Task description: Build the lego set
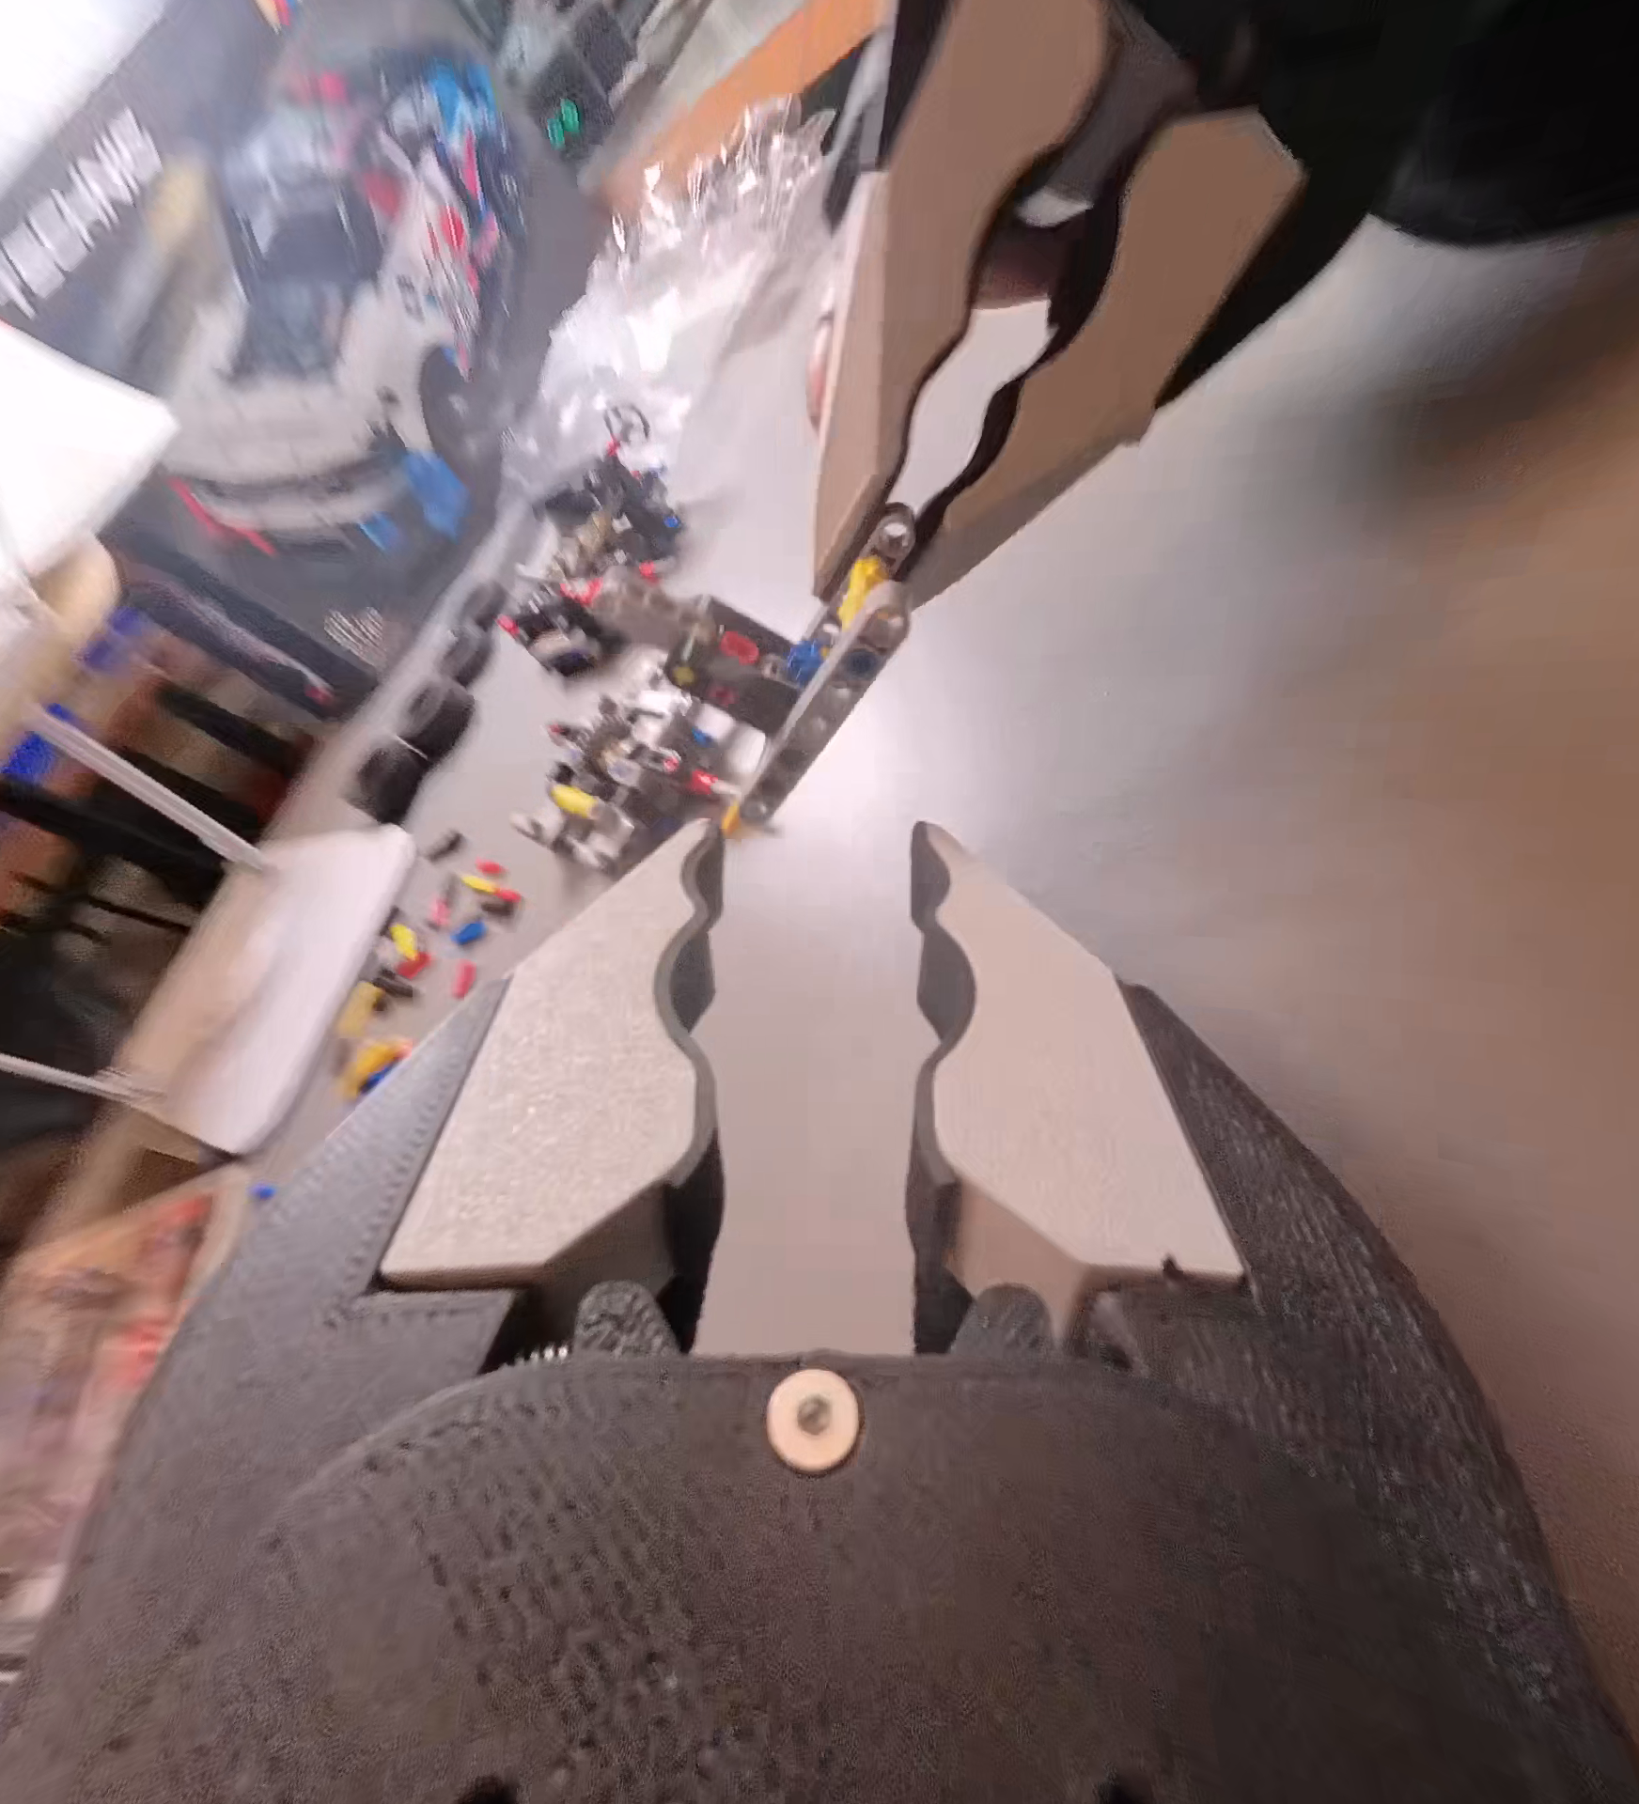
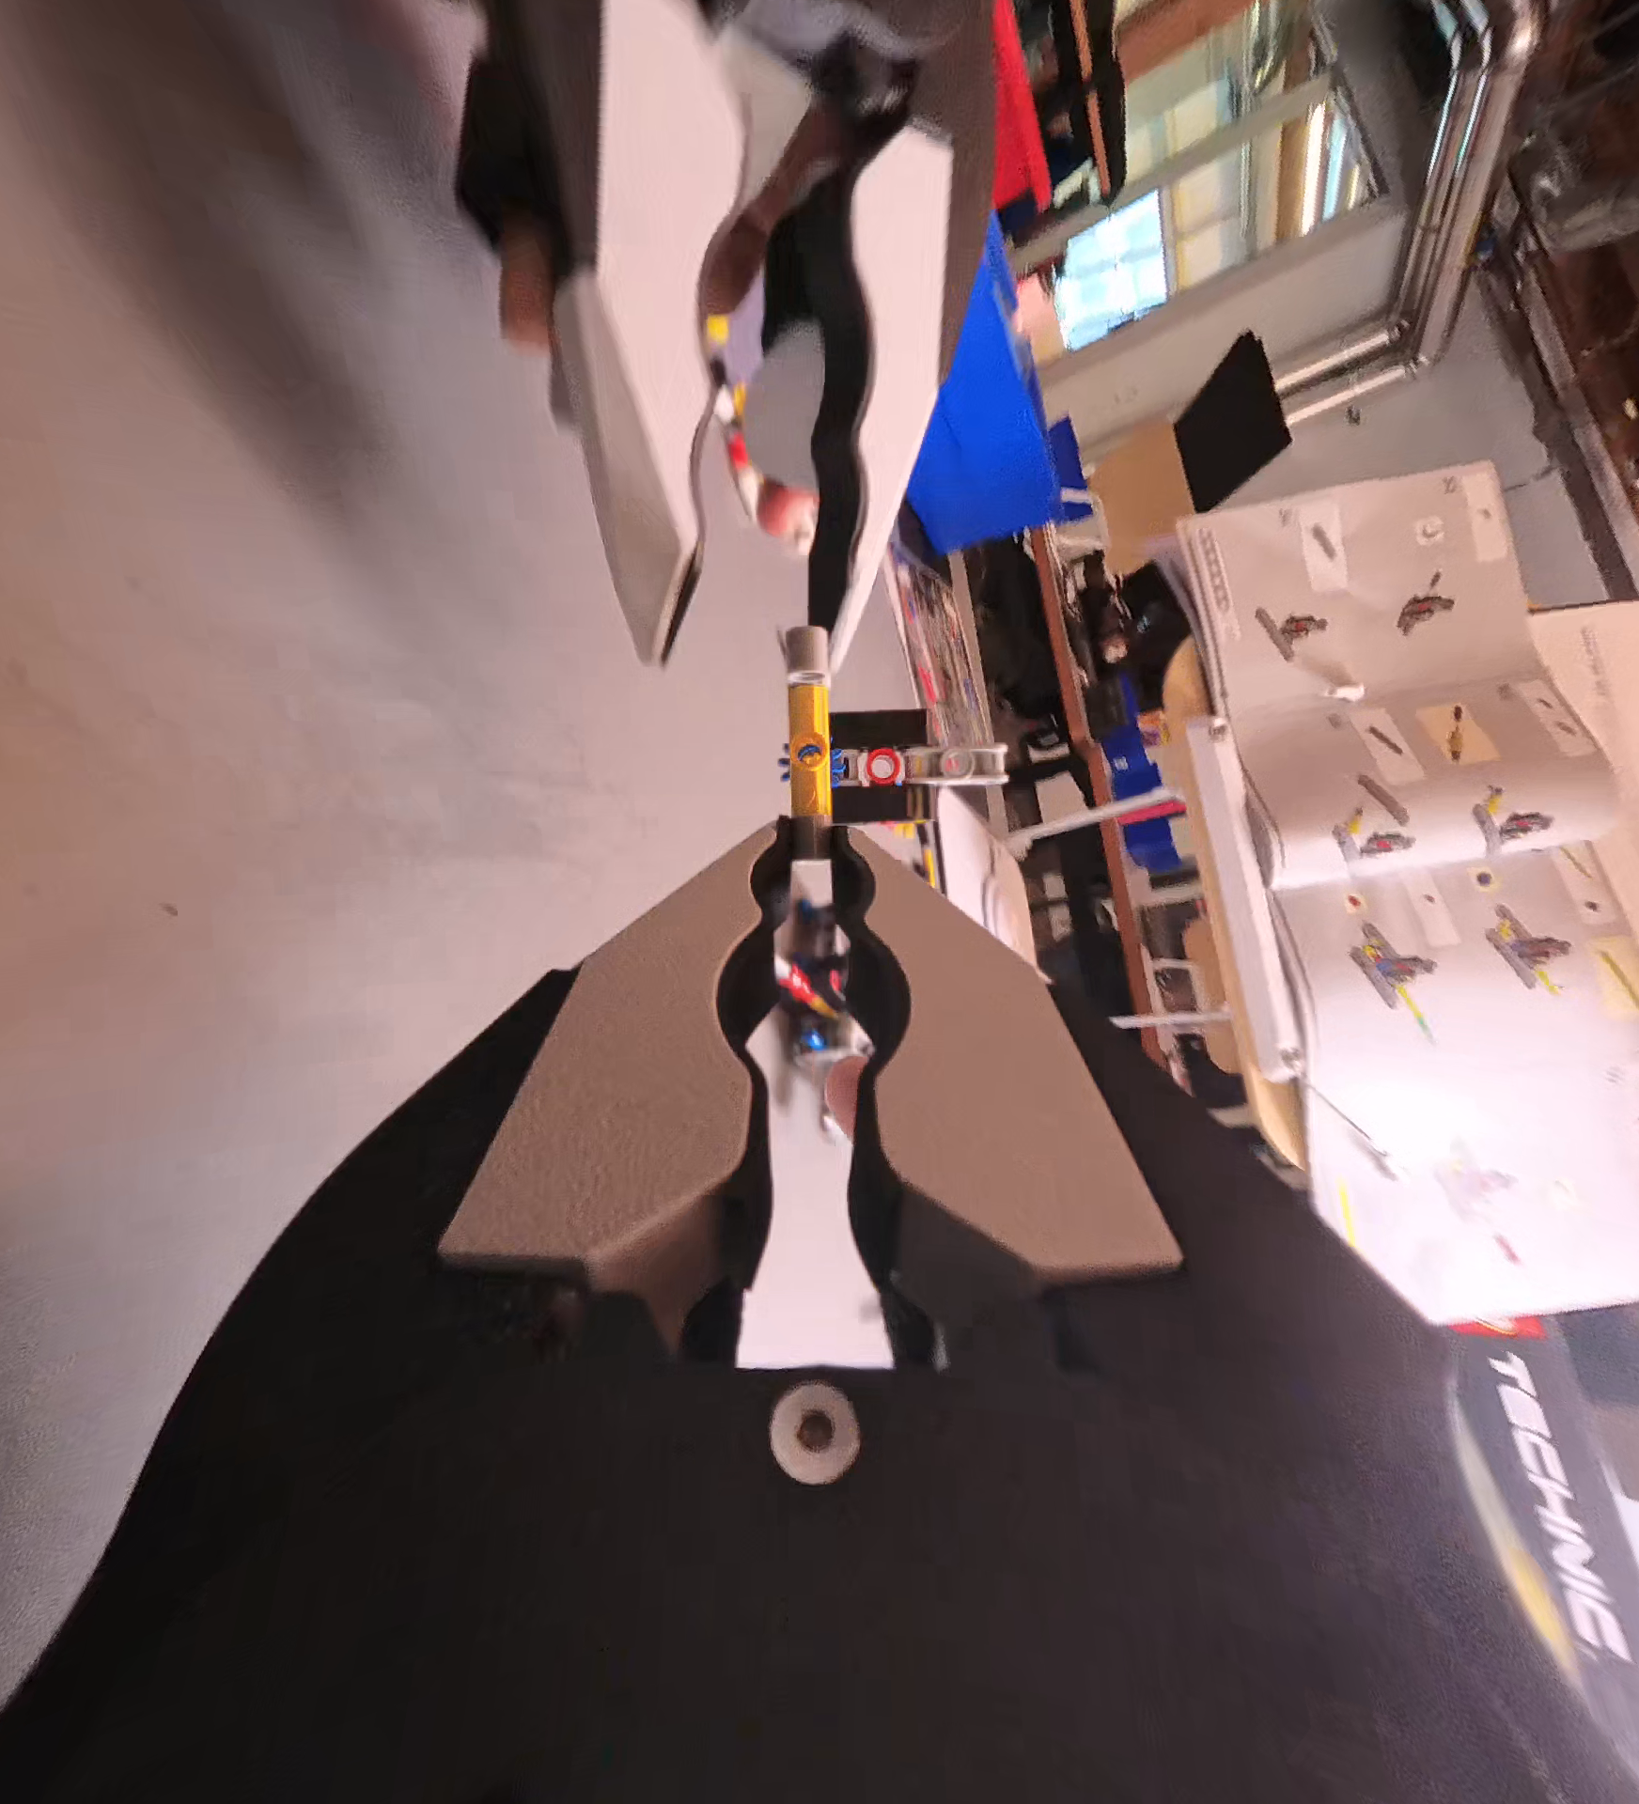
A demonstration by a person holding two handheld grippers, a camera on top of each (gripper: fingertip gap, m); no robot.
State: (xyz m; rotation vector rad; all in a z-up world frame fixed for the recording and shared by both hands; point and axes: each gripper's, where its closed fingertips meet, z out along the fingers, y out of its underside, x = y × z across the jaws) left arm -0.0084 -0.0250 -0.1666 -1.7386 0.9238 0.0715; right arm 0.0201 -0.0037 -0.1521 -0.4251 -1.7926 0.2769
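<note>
Only the right wrist view shows the open instruction booklet [image 2: 1440, 879] beside the brick assembly [image 2: 811, 752] pinched by the right gripper [image 2: 808, 840], while the left gripper [image 1: 816, 840] gapes empty.

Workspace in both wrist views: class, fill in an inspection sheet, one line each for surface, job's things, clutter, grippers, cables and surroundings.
Surface: pale grey table, bare on one side.
Job's things: brick assembly with a yellow sleeve on a dark axle, blue gear, grey beam and black panel.
Clutter: loose pins, black tyres, part-built pieces, clear bags.
Grippers: right gripper is closed on the assembly's axle; left gripper is open, empty, close to the assembly's end.
Cables: nothing seen.
Surroundings: open instruction booklet, printed box, blue bin.
</note>
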